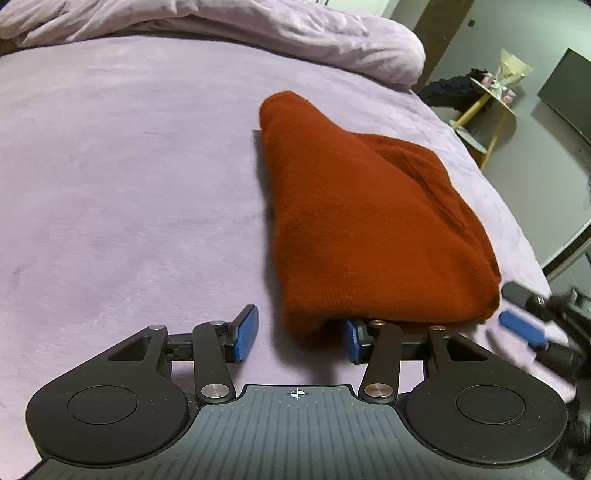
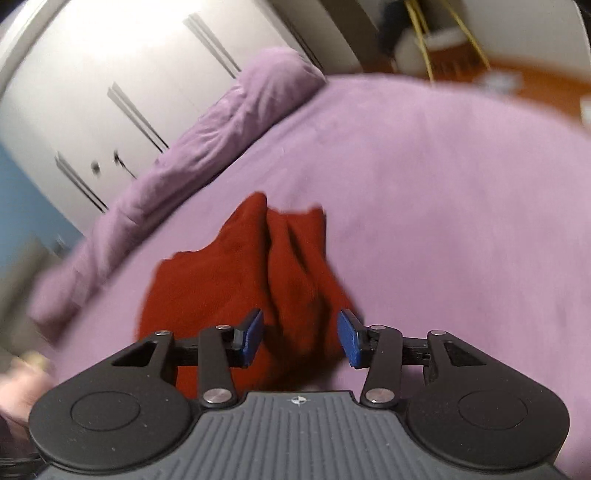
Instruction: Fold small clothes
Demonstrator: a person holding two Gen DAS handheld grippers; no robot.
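A rust-red folded garment (image 1: pixel 362 221) lies on the lilac bed sheet (image 1: pixel 129 184). My left gripper (image 1: pixel 299 334) is open at the garment's near edge; the cloth's corner drapes over its right blue pad (image 1: pixel 352 339), and the left pad (image 1: pixel 246 332) is bare. The right gripper's blue finger (image 1: pixel 522 328) shows blurred at the garment's right end. In the right wrist view the garment (image 2: pixel 240 280) lies bunched with folds between and ahead of my open right gripper (image 2: pixel 301 338); the pads do not pinch it.
A rolled lilac duvet (image 1: pixel 295 33) lies along the bed's far side, also in the right wrist view (image 2: pixel 207 133). A yellow-legged side table (image 1: pixel 487 107) with small items stands beyond the bed's right edge. White wardrobe doors (image 2: pixel 110 74) are behind the bed.
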